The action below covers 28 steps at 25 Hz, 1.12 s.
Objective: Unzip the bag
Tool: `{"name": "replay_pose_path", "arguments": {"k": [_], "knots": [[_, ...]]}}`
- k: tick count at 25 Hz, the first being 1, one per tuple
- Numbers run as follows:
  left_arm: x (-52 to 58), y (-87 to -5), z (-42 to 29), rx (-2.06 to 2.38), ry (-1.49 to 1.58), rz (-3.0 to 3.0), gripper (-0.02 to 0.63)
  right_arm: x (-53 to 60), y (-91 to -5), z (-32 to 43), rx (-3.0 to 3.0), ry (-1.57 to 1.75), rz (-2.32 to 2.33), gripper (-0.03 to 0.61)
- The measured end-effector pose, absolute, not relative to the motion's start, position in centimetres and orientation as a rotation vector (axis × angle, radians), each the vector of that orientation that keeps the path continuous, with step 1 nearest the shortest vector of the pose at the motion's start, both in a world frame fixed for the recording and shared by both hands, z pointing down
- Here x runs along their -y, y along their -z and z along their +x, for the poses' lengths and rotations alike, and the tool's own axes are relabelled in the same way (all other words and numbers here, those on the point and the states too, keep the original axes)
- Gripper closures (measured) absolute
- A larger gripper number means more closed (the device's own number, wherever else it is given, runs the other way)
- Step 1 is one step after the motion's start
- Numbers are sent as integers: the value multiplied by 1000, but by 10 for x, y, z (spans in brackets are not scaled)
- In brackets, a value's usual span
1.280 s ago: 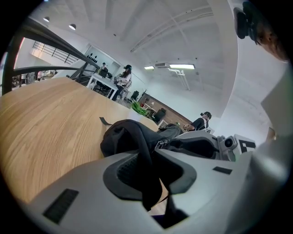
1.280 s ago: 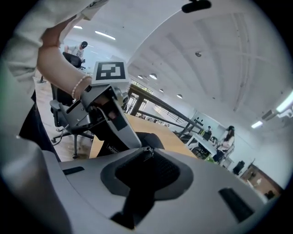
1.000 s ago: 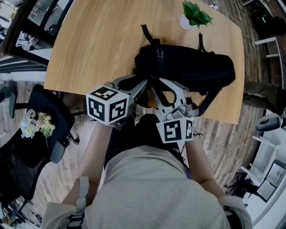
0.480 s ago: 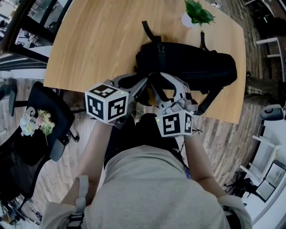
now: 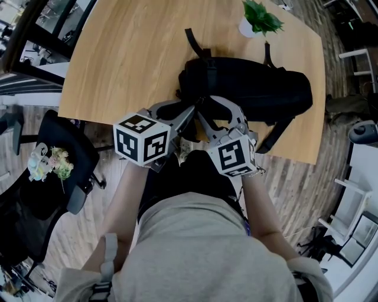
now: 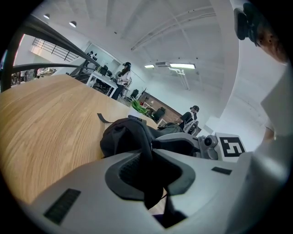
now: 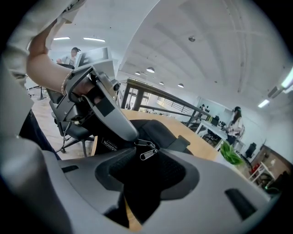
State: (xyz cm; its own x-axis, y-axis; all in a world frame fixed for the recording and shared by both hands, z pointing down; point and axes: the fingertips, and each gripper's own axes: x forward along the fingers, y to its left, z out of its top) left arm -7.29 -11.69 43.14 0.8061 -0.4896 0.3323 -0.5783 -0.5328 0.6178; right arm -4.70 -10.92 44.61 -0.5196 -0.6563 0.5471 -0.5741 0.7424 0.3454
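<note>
So the black bag (image 5: pixel 260 88) is lying at the near edge of the wooden table (image 5: pixel 130 53), right in front of the person; the left gripper (image 6: pixel 149 154) has just been closing and is pinched on a fold of the bag's fabric, so that's the anchor; the right gripper (image 7: pixel 145 165) has just been opening and its jaws stand wide with nothing gripped; the metal zipper pull (image 7: pixel 149 154) sits right at the gap between the tips, but the pads aren't on it. My take on doing this bit well: get the tab flat and well in between the pads, not nipped at its end (those little tabs swivel and slip out); clamp firmly, then pull along the line of the zip while the left holds the fabric taut, otherwise a soft bag just bunches and drags. Table's smooth light wood, mostly bare, with a small potted plant (image 5: pixel 260 17) at the far edge behind the bag; the room looks like an open office, with a wood-pattern floor (image 5: pixel 295 183), a black office chair (image 5: pixel 65 153) off to the left, a white ceiling with strip lights, and people at desks far back.
</note>
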Motion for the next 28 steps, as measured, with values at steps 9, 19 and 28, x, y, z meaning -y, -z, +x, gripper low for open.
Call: {"name": "replay_pose_path", "arguments": {"k": [9, 19, 28], "knots": [[112, -435, -69, 766, -179, 2260, 546, 111, -452, -43, 2237, 153, 919, 471], [114, -437, -75, 779, -172, 2249, 546, 105, -441, -43, 2259, 121, 942, 477], [113, -434, -74, 774, -171, 2259, 546, 99, -434, -39, 2269, 117, 1003, 514]]}}
